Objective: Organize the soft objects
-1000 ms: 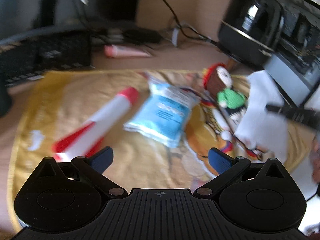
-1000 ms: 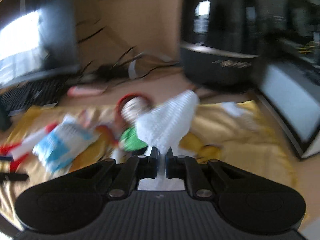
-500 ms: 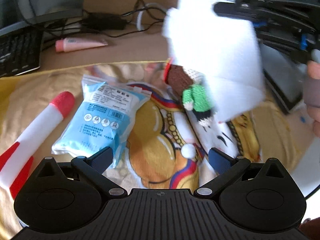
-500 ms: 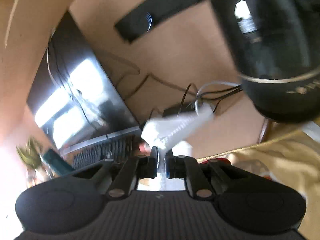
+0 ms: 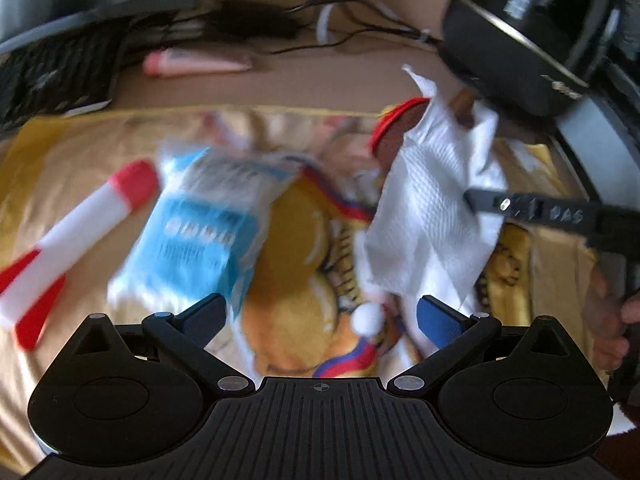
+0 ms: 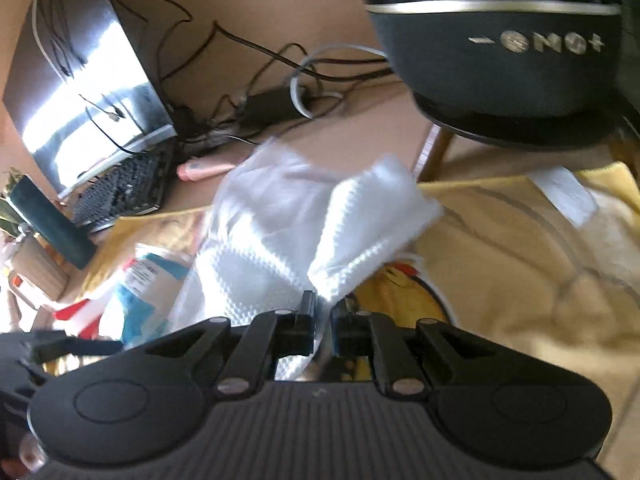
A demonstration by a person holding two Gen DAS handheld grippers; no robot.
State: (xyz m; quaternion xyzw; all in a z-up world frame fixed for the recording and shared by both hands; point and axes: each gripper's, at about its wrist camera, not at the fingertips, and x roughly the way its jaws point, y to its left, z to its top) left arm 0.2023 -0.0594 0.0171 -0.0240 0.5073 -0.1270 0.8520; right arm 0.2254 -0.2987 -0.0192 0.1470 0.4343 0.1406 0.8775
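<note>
The yellow printed cloth (image 5: 80,148) has free room at its near-left edge. The right gripper (image 6: 323,314), jaws nearly closed, pinches the white embossed paper towel (image 5: 432,208) above the cloth, beside the blue-white packet (image 5: 204,232), whose long axis points away. The left gripper (image 5: 320,316) is wide apart, empty. The black round appliance (image 6: 500,48) stands behind.

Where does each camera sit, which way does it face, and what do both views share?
Left wrist: on the open left gripper, facing the yellow cloth; its own fingers, the right gripper and a hand show.
Right wrist: on the right gripper, shut on the tissue, facing a speaker.
Shared: tissue, blue packet, cloth.
</note>
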